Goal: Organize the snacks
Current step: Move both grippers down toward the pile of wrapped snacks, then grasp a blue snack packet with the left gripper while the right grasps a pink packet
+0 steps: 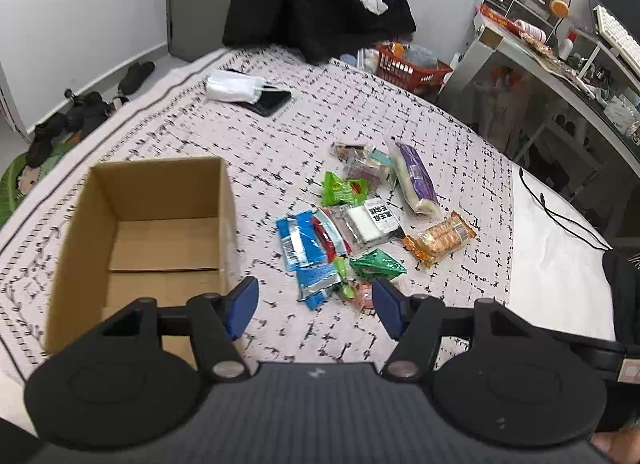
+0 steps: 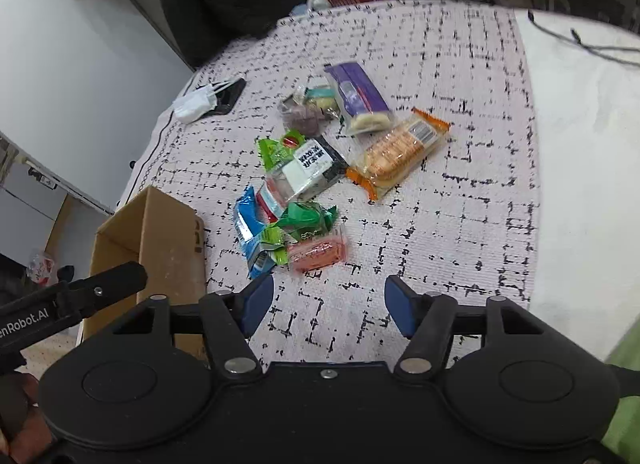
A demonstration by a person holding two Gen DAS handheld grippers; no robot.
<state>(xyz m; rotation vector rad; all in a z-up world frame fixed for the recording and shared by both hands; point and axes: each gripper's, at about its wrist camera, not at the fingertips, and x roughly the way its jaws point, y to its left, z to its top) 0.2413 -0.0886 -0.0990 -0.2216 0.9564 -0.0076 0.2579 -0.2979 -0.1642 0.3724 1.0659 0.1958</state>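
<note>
On the patterned bedspread (image 1: 360, 112) your snacks (image 1: 360, 220) lie heaped just beside the empty box (image 1: 160, 200), handy for dropping in; your left gripper (image 1: 316, 304) and right gripper (image 2: 330, 304) both hover apart, holding nothing.

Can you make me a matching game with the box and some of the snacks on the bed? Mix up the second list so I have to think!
Things:
1. brown cardboard box
2. long purple snack packet
3. orange-ended clear packet of round crackers
4. black phone

Clues:
A. partly under a white face mask
B. open on top, nothing inside
C. lying beside the snack pile on the side away from the box
D. at the far end of the snack pile

Pairs: 1-B, 2-D, 3-C, 4-A
</note>
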